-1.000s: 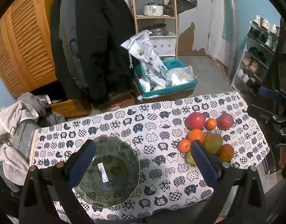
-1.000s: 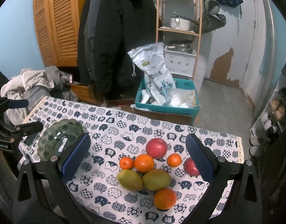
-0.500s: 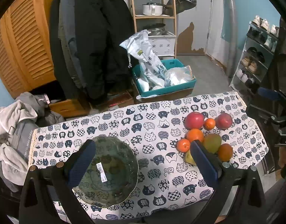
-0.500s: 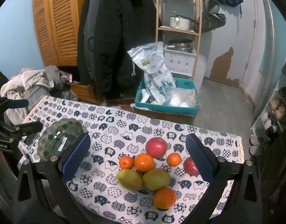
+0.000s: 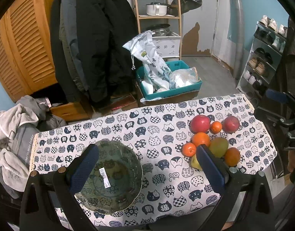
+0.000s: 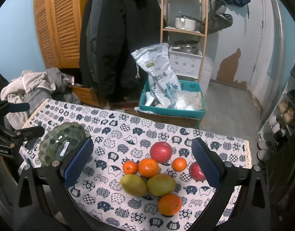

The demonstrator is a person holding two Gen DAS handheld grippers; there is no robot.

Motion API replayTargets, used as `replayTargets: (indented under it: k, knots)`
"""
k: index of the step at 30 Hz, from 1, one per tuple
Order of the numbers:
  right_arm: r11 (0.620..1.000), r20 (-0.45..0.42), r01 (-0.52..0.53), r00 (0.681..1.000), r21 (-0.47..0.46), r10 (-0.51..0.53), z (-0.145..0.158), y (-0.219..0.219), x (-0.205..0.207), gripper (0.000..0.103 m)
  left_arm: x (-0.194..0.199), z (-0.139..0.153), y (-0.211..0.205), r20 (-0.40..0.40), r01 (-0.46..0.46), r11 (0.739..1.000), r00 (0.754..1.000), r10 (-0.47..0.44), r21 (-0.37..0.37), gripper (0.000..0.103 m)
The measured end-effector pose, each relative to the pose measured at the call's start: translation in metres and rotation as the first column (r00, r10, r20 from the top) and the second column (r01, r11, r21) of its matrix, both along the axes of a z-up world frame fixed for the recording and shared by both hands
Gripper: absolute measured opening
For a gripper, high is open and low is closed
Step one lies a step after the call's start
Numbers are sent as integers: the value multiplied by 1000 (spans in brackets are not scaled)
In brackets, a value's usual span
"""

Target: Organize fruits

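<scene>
The left hand-held gripper (image 5: 145, 165) hangs above the surface (image 5: 128, 129), its blue-padded fingers (image 5: 83, 165) spread wide apart and holding nothing, framing the green glass bowl (image 5: 116, 173) at the surface's left end. The right hand-held gripper (image 6: 141, 161) hovers over the fruit pile (image 6: 155, 173), its fingers (image 6: 205, 165) likewise wide apart and empty. The pile sits on the cat-print cloth (image 6: 116, 127) at the right end, well apart from the bowl: two red apples (image 6: 160, 151), two mangoes (image 6: 161, 184) side by side, and several oranges (image 6: 169, 204) touching one another.
</scene>
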State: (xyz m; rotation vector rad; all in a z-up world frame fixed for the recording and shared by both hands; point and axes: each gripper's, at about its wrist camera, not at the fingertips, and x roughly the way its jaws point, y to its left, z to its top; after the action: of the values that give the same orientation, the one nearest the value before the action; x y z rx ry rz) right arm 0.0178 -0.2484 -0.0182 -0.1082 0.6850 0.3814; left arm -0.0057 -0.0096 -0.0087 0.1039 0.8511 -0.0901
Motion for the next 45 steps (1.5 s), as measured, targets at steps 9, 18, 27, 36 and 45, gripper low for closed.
replayTargets:
  k: [9, 18, 27, 36, 45]
  knots:
    - [1000, 0, 2, 1000, 1, -2, 0, -1, 0, 100, -2, -2, -3, -3, 4, 1000, 1000, -4, 1, 102]
    - [1000, -1, 17, 1000, 4, -17, -1, -7, 0, 100, 0, -8, -5, -16, 7, 1000, 1000, -7, 9, 102]
    - [997, -31, 70, 997, 8, -70, -6, -29, 7, 100, 17, -30, -18, -85, 34, 999, 996, -33, 5, 102]
    - [994, -108, 109, 988, 1, -108, -28, -46, 16, 100, 26, -62, -42, -167, 69, 998, 984, -68, -3, 102]
    - [992, -224, 124, 966, -31, -128, -72, -60, 26, 100, 33, -97, -69, -261, 120, 993, 958, -118, -12, 102]
